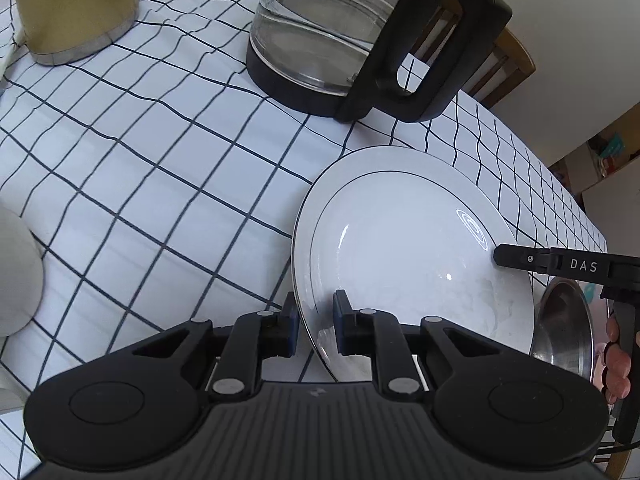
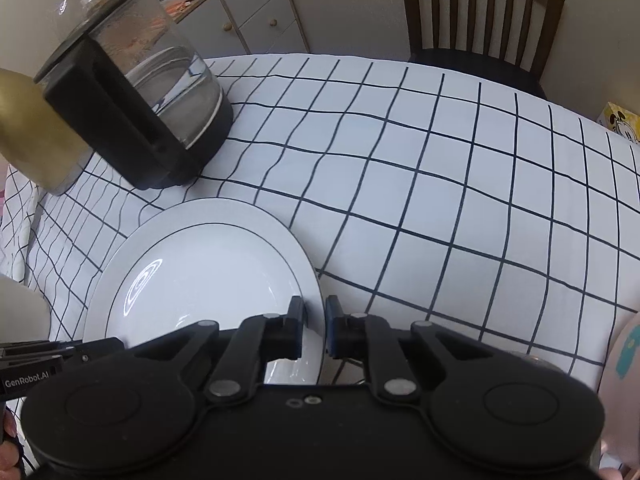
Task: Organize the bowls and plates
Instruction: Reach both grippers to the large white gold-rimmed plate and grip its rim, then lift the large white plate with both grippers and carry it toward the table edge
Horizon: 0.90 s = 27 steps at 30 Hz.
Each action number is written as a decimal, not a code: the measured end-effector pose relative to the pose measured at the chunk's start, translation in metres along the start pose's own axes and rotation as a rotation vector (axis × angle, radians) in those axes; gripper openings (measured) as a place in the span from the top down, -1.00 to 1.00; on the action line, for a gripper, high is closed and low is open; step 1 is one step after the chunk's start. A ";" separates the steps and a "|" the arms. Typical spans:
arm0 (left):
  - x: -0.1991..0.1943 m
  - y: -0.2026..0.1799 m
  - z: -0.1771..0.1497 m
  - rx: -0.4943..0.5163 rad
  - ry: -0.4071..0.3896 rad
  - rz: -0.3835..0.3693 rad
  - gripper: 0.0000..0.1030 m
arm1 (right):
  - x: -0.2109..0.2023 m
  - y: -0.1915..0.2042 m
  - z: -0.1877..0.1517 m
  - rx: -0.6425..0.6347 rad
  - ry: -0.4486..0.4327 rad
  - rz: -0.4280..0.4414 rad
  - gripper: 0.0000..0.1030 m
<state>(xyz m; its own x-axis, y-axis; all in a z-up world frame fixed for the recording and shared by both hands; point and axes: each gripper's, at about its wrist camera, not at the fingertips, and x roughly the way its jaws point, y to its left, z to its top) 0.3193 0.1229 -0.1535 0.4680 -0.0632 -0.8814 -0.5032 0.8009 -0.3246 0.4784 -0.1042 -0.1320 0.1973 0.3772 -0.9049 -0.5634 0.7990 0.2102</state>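
Gripping opposite rims of the round white black-lined ceramic plate (image 1: 404,256) above the checked tablecloth (image 1: 160,184).
Left gripper (image 1: 316,312) and right gripper (image 2: 316,320) narrowly pinching glossy edges; risking slipping onto the steel bowl (image 1: 568,328), or clipping the glass kettle (image 2: 160,92) beyond.

A home dining room is shown. A surface (image 2: 440,184) is covered by a white cloth printed with a dark grid. A wooden slat-backed dining chair (image 2: 480,8) is drawn up at its far side. Against the wall behind, a pale cabinet with round knobs (image 2: 256,12) is seen, its top cluttered with boxes and packets. On the cloth, a glass kettle with a black handle (image 2: 160,96), a gold-coloured jug (image 1: 76,4), a white dinner plate (image 1: 400,240) and a steel bowl (image 1: 568,328) are set out.
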 end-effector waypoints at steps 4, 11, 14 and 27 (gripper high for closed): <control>-0.015 0.004 -0.003 0.019 -0.023 0.004 0.69 | -0.009 0.009 -0.003 -0.009 -0.017 0.008 0.78; -0.049 0.017 -0.018 0.037 -0.042 -0.022 0.69 | -0.041 0.027 -0.013 0.003 -0.064 0.034 0.81; -0.066 0.019 -0.027 0.071 -0.051 -0.028 0.69 | -0.056 0.036 -0.025 0.014 -0.077 0.035 0.82; -0.135 0.046 -0.090 0.184 -0.043 -0.065 0.69 | -0.119 0.087 -0.116 0.068 -0.122 0.029 0.83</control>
<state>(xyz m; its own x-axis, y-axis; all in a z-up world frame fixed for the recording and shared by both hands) 0.1671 0.1149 -0.0803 0.5282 -0.0961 -0.8437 -0.3312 0.8915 -0.3089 0.3133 -0.1340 -0.0492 0.2800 0.4514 -0.8473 -0.5156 0.8152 0.2638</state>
